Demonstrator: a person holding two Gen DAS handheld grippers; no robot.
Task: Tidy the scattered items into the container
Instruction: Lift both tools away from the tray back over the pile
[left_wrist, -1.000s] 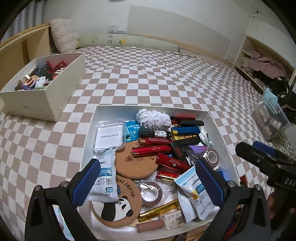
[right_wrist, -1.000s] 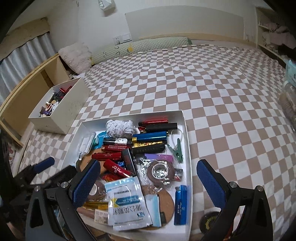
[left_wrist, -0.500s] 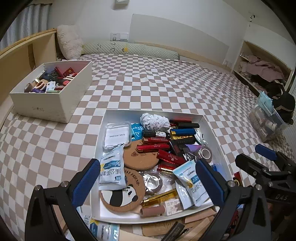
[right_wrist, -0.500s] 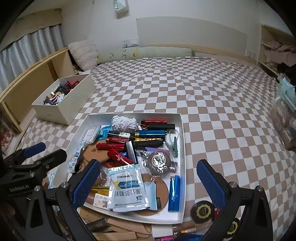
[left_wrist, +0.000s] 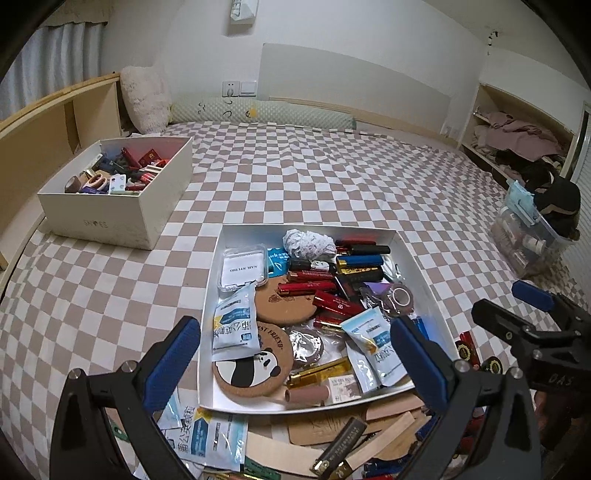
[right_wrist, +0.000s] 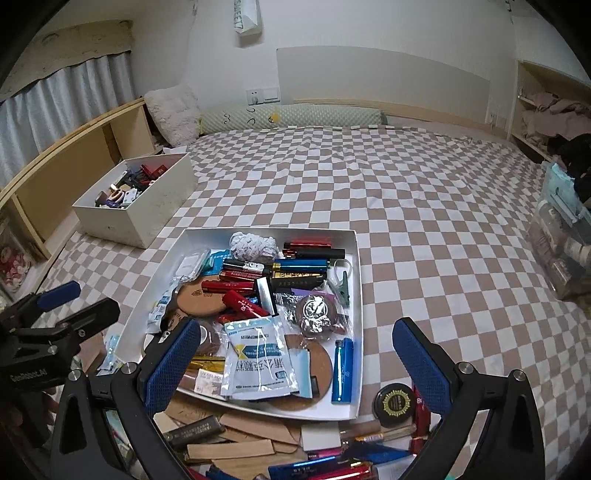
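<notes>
A: Both held above the near edge of the white tray (left_wrist: 421, 266), left gripper (left_wrist: 295, 354) spread wide and empty, right gripper (right_wrist: 295, 362) likewise spread with nothing between the pads.

B: Tray already crowded: panda coaster (left_wrist: 251, 369), sachets, lipstick tubes. Still scattered on the bed (left_wrist: 314, 177) just in front of it: wooden sticks (right_wrist: 236, 443), a black round tin (right_wrist: 393, 400), loose sachets (left_wrist: 207, 435).

A: Best to pick one loose piece at a time, probably. Come down over the tin with pads either side of its rim, close squarely, lift clear of the tray wall before carrying across.

B: Flat sticks harder; likely need a low approach across the narrow width, not the length.

A: Worth noting: right view alone gives the tin whole and the blue tube (right_wrist: 341, 369) at the tray's right wall.

B: Left view alone shows the clear "NAIL STUDIO" case (left_wrist: 243, 269) fully. Second box (left_wrist: 114, 218) of oddments far left in both.
</notes>
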